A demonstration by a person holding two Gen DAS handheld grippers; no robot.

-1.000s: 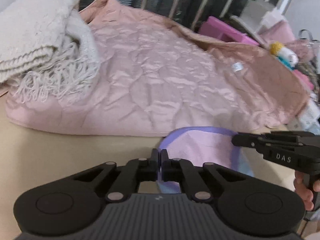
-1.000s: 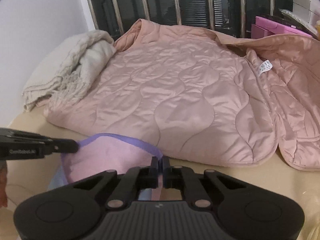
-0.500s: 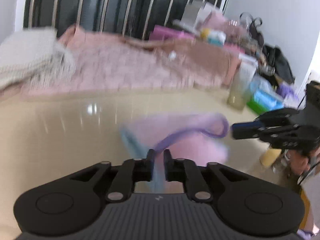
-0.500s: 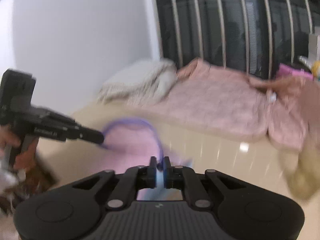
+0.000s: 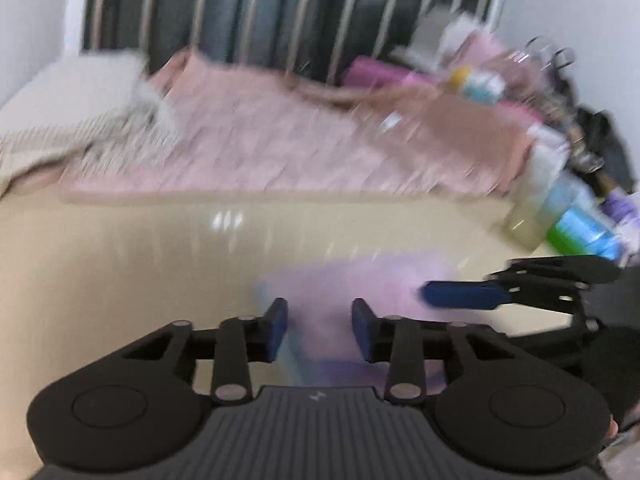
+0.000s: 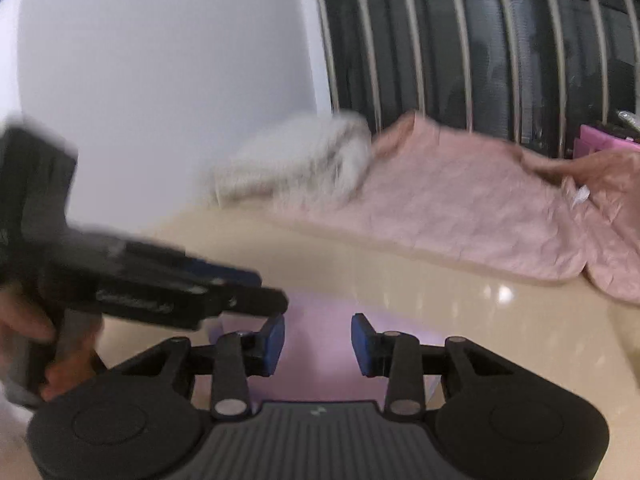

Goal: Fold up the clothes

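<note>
A small pink garment with purple trim (image 5: pixel 352 284) lies blurred on the beige table, just ahead of both grippers; it also shows in the right wrist view (image 6: pixel 320 336). My left gripper (image 5: pixel 320 330) is open and empty above its near edge. My right gripper (image 6: pixel 319 344) is open and empty over the same garment. The right gripper shows in the left wrist view (image 5: pixel 464 295) at the garment's right side. The left gripper shows in the right wrist view (image 6: pixel 248 300) at the left.
A pink quilted jacket (image 5: pixel 280 152) lies spread at the back of the table (image 5: pixel 120 264), also in the right wrist view (image 6: pixel 460 208). A cream knitted throw (image 5: pixel 68 120) sits at the back left. Bottles and clutter (image 5: pixel 560 208) stand at the right edge.
Both grippers pulled the small pink garment back away from the jacket while shut on it, then opened and let it go. It now lies on the table.
</note>
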